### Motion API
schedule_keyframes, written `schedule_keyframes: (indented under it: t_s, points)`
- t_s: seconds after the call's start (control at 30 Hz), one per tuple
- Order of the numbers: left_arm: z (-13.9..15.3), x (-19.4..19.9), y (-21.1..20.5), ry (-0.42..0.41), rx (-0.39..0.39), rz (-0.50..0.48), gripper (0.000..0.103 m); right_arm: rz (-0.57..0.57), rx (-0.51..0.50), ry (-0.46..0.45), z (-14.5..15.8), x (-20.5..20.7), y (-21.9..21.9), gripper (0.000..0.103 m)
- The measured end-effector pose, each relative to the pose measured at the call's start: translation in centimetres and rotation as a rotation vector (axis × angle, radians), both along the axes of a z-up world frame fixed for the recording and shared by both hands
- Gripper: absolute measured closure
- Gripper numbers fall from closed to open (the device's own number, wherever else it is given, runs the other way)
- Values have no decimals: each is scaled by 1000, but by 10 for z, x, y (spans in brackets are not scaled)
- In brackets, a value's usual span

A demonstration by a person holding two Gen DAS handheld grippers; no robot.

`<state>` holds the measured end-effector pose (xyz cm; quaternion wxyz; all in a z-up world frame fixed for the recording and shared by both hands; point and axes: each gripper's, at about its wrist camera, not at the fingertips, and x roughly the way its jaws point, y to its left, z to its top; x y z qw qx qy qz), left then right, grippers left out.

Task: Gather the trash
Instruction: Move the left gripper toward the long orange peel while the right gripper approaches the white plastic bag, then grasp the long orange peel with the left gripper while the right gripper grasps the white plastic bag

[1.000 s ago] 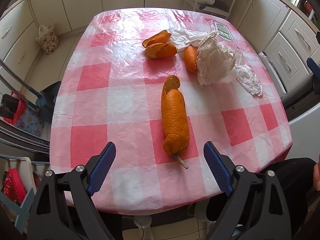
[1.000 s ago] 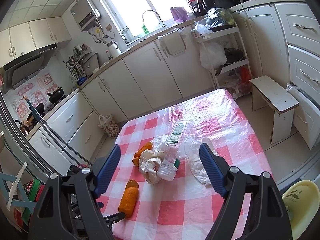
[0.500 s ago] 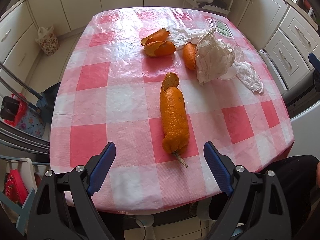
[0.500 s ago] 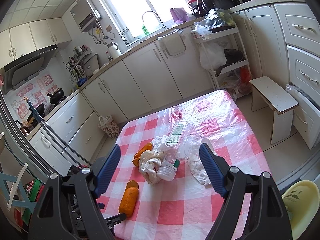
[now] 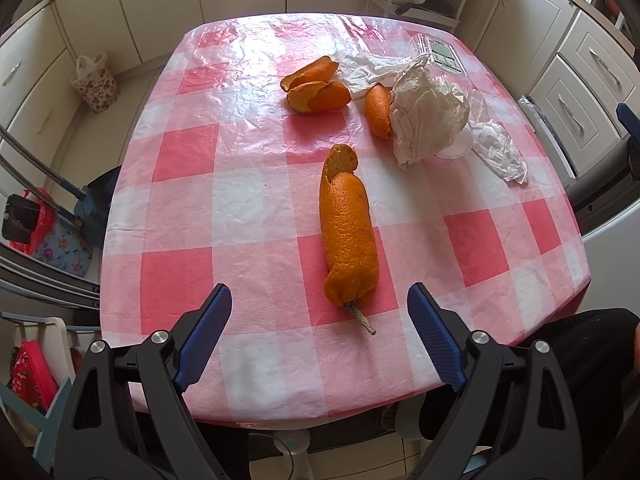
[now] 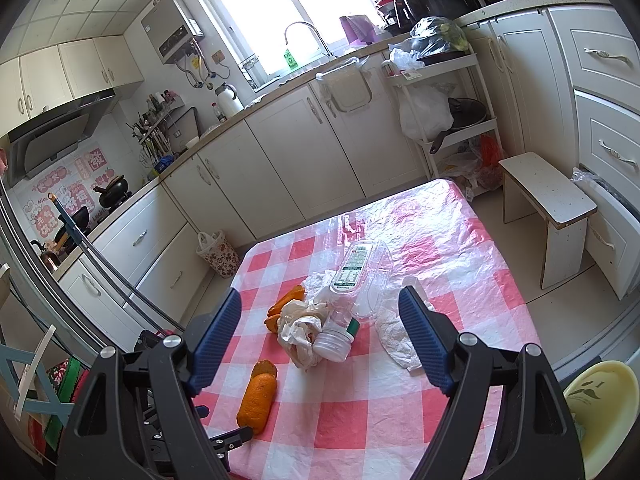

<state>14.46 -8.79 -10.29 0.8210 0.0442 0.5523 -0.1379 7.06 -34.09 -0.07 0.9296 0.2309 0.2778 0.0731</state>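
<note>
Right, nearest to us the left gripper [image 5: 320, 312] hangs above the front edge of the table [image 5: 256, 376], jaws spread wide with nothing between them. Just beyond its tips lies the long orange peel [image 5: 349, 236], curled into a tube, its dry stem pointing back at the jaws. That looks like the first pickup — and the risk is plain: the peel lies lengthwise to the jaws, so a squeeze could crush the hollow roll or let it spring out sideways on the glossy checked cloth.

The right gripper [image 6: 320, 336] is also wide open and empty, held higher and aimed across the table. Under its line sits the main heap: crumpled paper [image 6: 298, 326], a clear plastic bottle [image 6: 352, 288] lying on its side with its white cap [image 6: 332, 346] toward us, and a thin white wrapper [image 6: 394, 336] beside it. A bottle on its side may roll off when nudged, and the flimsy wrapper could slip flat under the pads.

Farther back, two more peel pieces [image 5: 316, 90] lie near the table's middle, another peel piece [image 5: 378, 110] tucked against the paper. No bin shows clearly in either view — so where all this goes I cannot tell.
</note>
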Motion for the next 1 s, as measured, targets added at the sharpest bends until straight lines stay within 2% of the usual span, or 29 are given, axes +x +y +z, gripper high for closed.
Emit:
schedule_keyframes:
  t_s: [0.2,0.43,0.53,0.73,0.9,0.93,0.97,1.0]
  points:
    - [1,0,7,-2,-9,10,17,-6,-1,10,-3,1,-1,25]
    - [-5,4,38,54,-97,60,17,-10,29,14,-8,0,-8,25]
    - [-10,6,43,66,-97,85,17,-9,59,13,-10,0,-12,25]
    - [-13,18,20,43,-97,83,17,5,75,24,-12,3,-11,25]
    - [-19,37,-6,47,-74,105,17,1,26,91,-21,16,-11,25]
    - [-20,38,-10,33,-54,110,20,-2,17,106,-23,19,-12,25]
    - [-20,38,-14,23,-37,107,31,-4,13,116,-25,20,-14,25]
    - [-18,38,-18,6,-15,96,51,-7,9,128,-27,21,-17,25]
